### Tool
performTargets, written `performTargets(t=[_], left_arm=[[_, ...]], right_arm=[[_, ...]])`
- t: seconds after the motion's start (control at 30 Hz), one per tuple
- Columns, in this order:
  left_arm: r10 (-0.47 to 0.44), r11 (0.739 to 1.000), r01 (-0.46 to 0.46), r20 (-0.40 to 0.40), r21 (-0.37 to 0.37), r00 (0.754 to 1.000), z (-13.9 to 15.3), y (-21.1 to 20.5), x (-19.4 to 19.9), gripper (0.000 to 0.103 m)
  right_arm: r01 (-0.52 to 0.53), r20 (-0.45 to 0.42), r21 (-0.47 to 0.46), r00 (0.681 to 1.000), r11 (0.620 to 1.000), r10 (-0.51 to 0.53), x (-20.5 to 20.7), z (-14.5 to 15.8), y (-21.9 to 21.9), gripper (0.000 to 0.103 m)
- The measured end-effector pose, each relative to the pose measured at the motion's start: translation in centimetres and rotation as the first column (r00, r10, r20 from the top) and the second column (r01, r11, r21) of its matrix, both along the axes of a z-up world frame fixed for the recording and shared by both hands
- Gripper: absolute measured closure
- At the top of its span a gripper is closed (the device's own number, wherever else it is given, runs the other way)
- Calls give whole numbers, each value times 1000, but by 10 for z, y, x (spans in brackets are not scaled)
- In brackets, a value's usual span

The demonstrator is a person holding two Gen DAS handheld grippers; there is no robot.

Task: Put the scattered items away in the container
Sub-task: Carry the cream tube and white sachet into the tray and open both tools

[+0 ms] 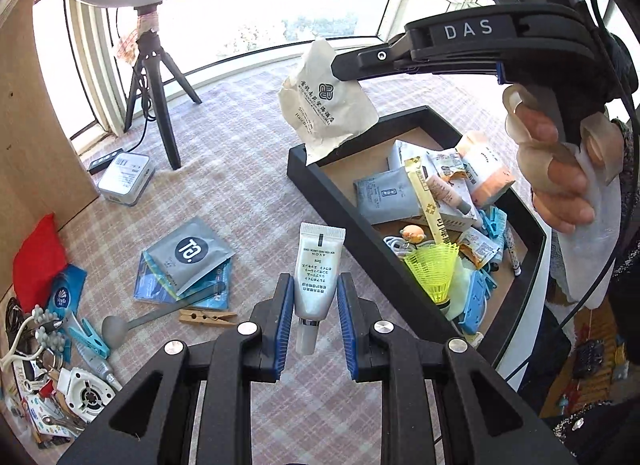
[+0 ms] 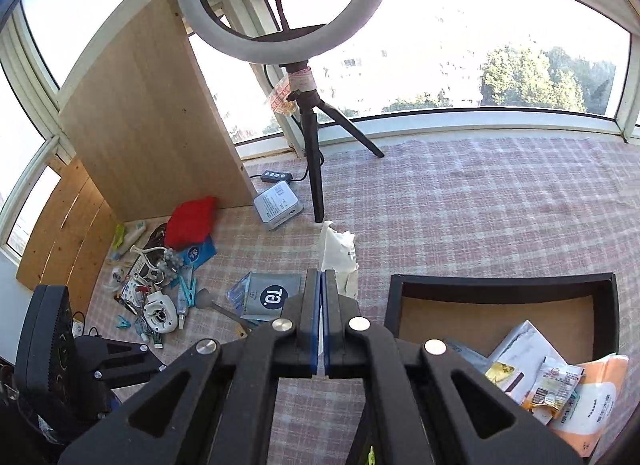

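Gripping a small silver tube (image 1: 316, 281) between its blue pads (image 1: 285, 317), the left gripper (image 1: 315, 321) hung above the plaid tablecloth (image 1: 240, 169), just beside the near wall of the black tray (image 1: 340, 209). That tray already held sachets, a yellow shuttlecock (image 1: 434, 269) and blue clips. Across it the right gripper (image 1: 344, 61) pinched a crumpled white packet (image 1: 326, 105) over the tray's far corner. A grey sachet (image 1: 188, 253), a wooden clothespin (image 1: 206, 317) and a red pouch (image 1: 38, 261) lay loose on the cloth to the left. From the right wrist, the right gripper's (image 2: 322, 285) jaws were clamped nearly together on the white packet (image 2: 338, 255), which stuck up beyond the fingertips. The black tray (image 2: 500, 281) sat to the right, with the scattered pile (image 2: 160, 289) to the left by a wooden board (image 2: 148, 129).
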State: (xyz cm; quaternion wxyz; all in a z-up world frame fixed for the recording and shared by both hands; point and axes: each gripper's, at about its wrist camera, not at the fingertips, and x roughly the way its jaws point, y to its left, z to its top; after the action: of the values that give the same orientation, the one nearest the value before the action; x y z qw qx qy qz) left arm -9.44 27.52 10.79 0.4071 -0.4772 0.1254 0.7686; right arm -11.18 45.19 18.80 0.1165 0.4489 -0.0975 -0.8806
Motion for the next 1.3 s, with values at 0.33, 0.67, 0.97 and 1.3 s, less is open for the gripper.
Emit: performTargets(t=[0.33, 0.67, 0.97, 1.3], left_arm=[[-195, 980, 195, 15, 33, 981, 12, 97, 50, 82], [-224, 975, 224, -22, -7, 974, 11, 153, 83, 52], [-182, 983, 182, -28, -18, 983, 10, 143, 77, 52], [-60, 998, 59, -17, -33, 998, -1, 95, 54, 52]], right_arm=[[290, 10, 87, 956, 953, -292, 46, -1, 132, 102], [380, -14, 133, 924, 916, -381, 61, -6, 164, 69], [350, -23, 142, 936, 926, -351, 60, -6, 154, 61], [256, -4, 139, 966, 956, -258, 50, -19, 115, 60]])
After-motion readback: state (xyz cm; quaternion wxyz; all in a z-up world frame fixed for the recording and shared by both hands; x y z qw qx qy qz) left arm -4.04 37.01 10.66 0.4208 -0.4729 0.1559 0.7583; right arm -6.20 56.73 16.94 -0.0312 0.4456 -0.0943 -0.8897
